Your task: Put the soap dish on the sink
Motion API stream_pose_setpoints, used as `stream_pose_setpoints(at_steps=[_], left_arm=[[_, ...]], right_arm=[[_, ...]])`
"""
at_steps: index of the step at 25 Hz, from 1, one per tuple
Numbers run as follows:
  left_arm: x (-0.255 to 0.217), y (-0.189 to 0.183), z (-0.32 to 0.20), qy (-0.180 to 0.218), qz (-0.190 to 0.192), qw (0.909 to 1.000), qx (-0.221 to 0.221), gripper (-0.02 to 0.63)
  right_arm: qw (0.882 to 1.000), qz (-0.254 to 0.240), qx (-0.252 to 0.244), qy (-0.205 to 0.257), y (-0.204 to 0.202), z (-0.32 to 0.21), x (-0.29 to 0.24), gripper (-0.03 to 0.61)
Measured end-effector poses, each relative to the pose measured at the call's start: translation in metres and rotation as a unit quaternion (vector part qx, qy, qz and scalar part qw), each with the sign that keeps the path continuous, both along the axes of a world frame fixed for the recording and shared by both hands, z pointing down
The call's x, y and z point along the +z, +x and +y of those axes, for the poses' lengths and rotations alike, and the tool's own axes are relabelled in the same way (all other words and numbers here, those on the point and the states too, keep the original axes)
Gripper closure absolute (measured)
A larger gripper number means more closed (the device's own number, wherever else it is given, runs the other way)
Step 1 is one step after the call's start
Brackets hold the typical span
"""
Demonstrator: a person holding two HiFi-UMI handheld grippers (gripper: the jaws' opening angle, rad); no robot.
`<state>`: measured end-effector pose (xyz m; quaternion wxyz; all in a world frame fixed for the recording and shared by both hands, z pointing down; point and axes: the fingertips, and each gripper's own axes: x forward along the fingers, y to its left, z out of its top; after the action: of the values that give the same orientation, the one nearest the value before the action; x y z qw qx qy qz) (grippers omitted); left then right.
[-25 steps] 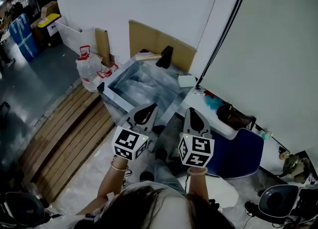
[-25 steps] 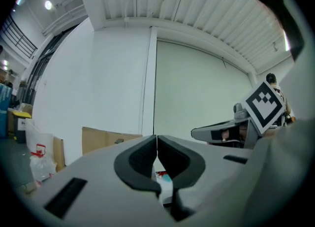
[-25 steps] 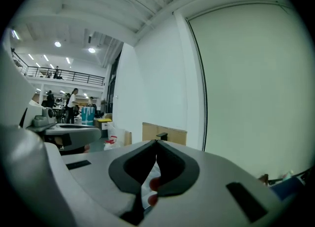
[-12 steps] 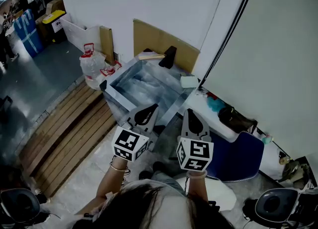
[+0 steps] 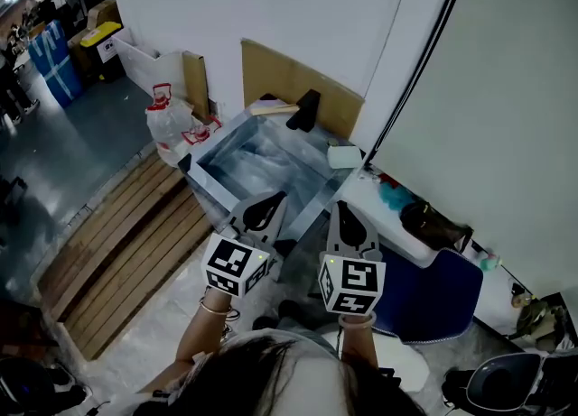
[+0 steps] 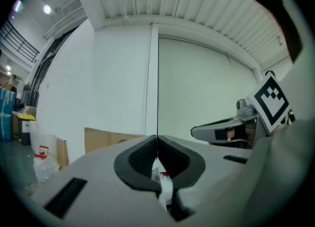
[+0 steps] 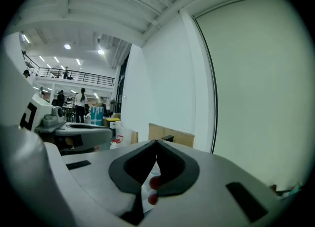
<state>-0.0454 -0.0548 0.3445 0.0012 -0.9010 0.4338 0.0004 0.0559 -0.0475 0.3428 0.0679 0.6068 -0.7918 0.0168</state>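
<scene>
left claw (image 5: 274,199) and right claw (image 5: 341,208) both pinched shut and empty, side by side below the sink (image 5: 257,154), noses aimed at it, likely just carried ready; pale block (image 5: 344,156) at its right corner.

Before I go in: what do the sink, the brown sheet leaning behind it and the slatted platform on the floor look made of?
The sink looks like bare steel: grey, with blurry reflections in the basin. The brown sheet is most likely cardboard: flat, matt tan. The slatted platform seems to be unpainted wood: parallel brown planks with gaps.
</scene>
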Motion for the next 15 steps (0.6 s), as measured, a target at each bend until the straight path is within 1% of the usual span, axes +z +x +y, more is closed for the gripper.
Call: stream_pose_setpoints(at_steps=[15], left_arm=[[0.018, 0.026, -0.042, -0.023, -0.004, 0.9997, -0.005, 0.604]], right_arm=[[1.000, -0.003, -0.006, -0.020, 0.026, -0.043, 0.019, 0.554]])
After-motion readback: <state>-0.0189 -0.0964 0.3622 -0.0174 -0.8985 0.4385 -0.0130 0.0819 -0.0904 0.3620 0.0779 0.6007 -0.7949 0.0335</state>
